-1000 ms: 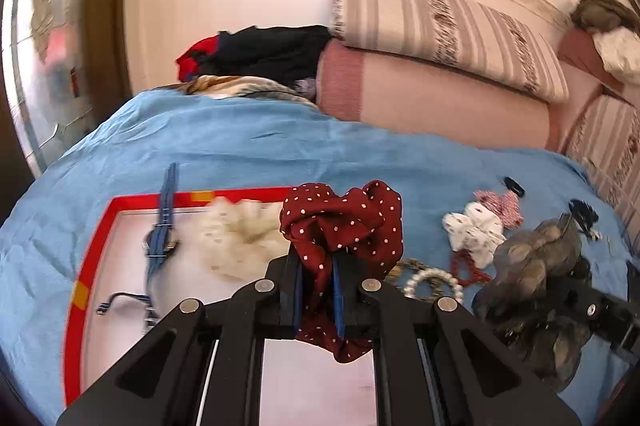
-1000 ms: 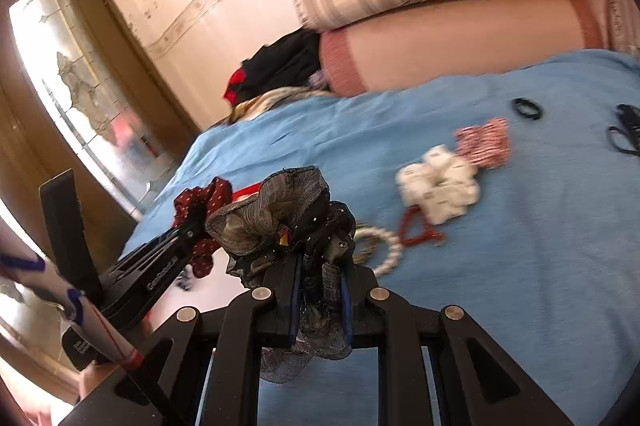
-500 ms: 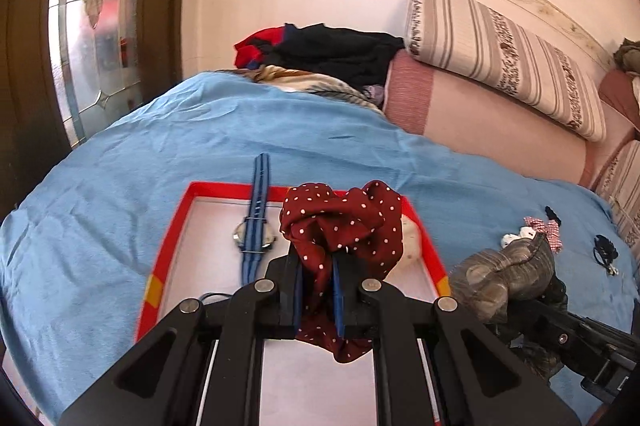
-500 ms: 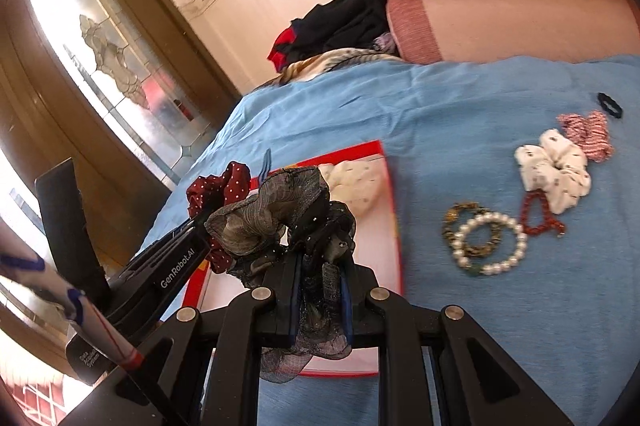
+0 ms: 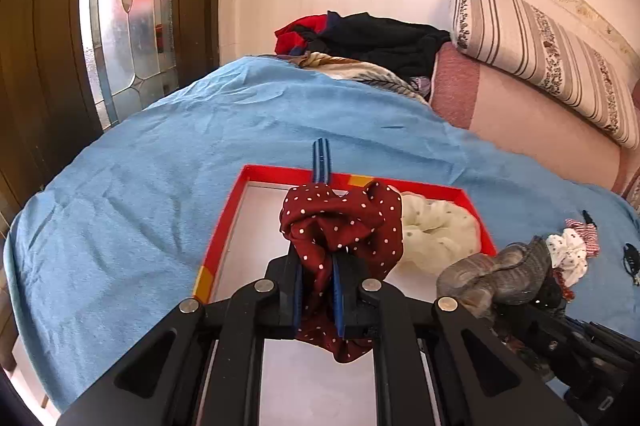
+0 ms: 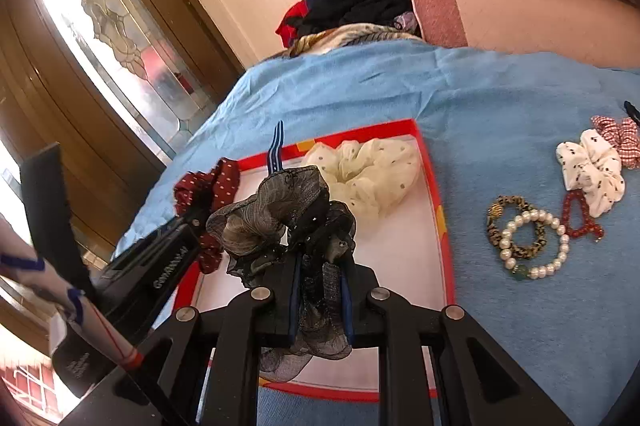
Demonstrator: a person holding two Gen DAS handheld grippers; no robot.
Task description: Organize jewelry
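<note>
The left gripper (image 5: 318, 290) pinches a red dotted scrunchie (image 5: 344, 222) over the red-rimmed tray (image 6: 434, 194); lettering on its arm in the right view is too blurred to read. The right gripper (image 6: 320, 300) pinches a grey scrunchie (image 6: 280, 214) above the tray's white floor, a cream scrunchie (image 6: 368, 174) at its 1 o'clock. Bracelets (image 6: 528, 238) lie on the blue blanket (image 6: 520, 94) at 3 o'clock, just beyond the tray's right rim.

In the right wrist view, bare white floor of the red-rimmed tray (image 6: 434, 186) is left at centre, below the cream scrunchie (image 6: 372, 178) lodged in its upper right corner. The tray's left side is blocked by the left tool (image 6: 200, 202). Open blue bedspread (image 5: 120, 226) is seen at left in the left wrist view.
</note>
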